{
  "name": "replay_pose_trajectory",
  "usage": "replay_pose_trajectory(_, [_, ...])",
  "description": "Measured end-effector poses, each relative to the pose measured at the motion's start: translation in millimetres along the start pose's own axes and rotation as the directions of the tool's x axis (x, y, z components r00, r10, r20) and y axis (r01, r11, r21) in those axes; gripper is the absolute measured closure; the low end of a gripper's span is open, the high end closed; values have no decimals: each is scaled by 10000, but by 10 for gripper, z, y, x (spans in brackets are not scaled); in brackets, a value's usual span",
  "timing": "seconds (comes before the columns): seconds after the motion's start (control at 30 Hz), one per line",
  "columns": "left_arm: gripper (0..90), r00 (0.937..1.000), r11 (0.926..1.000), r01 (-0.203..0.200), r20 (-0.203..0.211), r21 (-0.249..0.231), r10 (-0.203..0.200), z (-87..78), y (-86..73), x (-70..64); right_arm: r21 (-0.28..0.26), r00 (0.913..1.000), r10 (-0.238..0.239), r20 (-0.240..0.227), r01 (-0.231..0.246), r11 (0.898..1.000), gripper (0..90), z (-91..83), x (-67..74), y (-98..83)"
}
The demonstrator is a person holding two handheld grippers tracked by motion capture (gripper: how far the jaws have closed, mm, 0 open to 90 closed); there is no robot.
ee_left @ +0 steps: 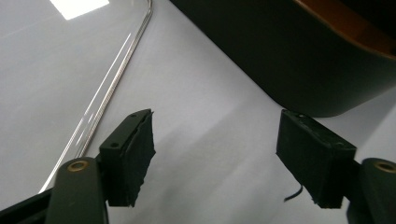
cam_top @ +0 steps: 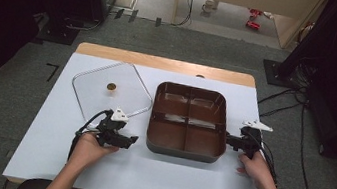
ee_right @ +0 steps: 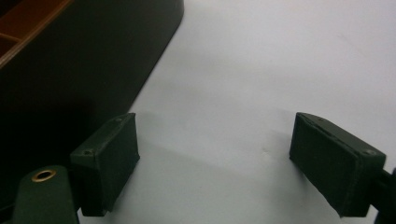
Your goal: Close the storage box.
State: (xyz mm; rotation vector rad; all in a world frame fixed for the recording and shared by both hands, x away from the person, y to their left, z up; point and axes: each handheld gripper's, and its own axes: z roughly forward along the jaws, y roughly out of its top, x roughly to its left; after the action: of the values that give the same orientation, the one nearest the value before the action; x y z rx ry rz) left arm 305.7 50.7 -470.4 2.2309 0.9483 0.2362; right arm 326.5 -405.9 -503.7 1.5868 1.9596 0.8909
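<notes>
Left gripper (cam_top: 130, 139) fingers (ee_left: 133, 154) stand apart over bare desk (ee_left: 205, 140), gripping nothing; the glass lid (cam_top: 111, 91) lies beside them. Right gripper (cam_top: 228, 141) fingers (ee_right: 109, 161) stand wide and empty, the brown divided tray (cam_top: 188, 120) just beside them.

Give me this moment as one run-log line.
left gripper: open, empty, between clear lid and brown tray | right gripper: open, empty, beside tray | lid: flat on table

Table (cam_top: 154, 173): white top, wooden far edge.
Glass lid (cam_top: 111, 91): flat, far-left part.
Divided brown tray (cam_top: 183, 150): right of centre.
</notes>
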Motion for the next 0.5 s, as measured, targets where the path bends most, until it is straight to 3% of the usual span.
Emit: replay_pose_trajectory(0.5, [296, 9997, 9997, 252, 19, -23, -252, 28, 106, 165, -5, 10000, -5, 4, 5, 10000, 152, 0, 0, 0])
